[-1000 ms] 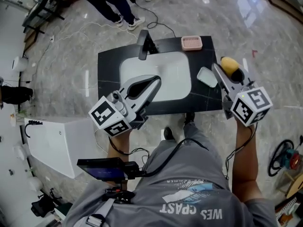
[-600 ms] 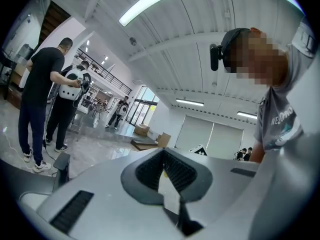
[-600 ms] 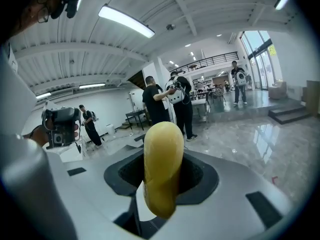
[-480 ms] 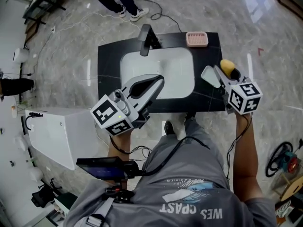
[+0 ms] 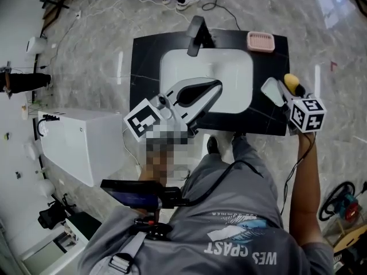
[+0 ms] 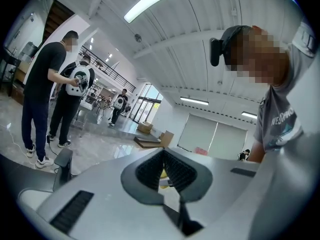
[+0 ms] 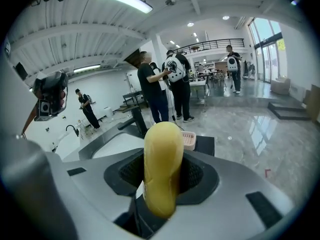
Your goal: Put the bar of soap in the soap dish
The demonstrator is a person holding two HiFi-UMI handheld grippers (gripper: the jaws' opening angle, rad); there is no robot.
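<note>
Looking down from the head view, the black counter (image 5: 146, 56) with its white sink (image 5: 226, 67) and faucet (image 5: 196, 34) sits further right in the picture than half a second ago. The pink soap dish (image 5: 261, 41) lies at the counter's back right corner, as before. The right gripper (image 5: 284, 85) hangs at the counter's right edge with the yellow bar of soap (image 5: 291, 82) at its tip, still well apart from the dish. The left gripper (image 5: 217, 87) points across the sink's front rim, much as it did earlier.

From the left gripper view, the left gripper (image 6: 163, 152) has its ribbed pads drawn to a point, tips together, nothing caught between them. Several people stand on the glossy floor at the far left.

From the right gripper view, the right gripper (image 7: 161, 176) is clamped on the bar of soap (image 7: 163, 154), which stands on end between the dark pads and rises above them. Behind the bar, the soap dish (image 7: 188, 140) shows on the counter's far corner, empty, with the faucet (image 7: 139, 121) to its left.
</note>
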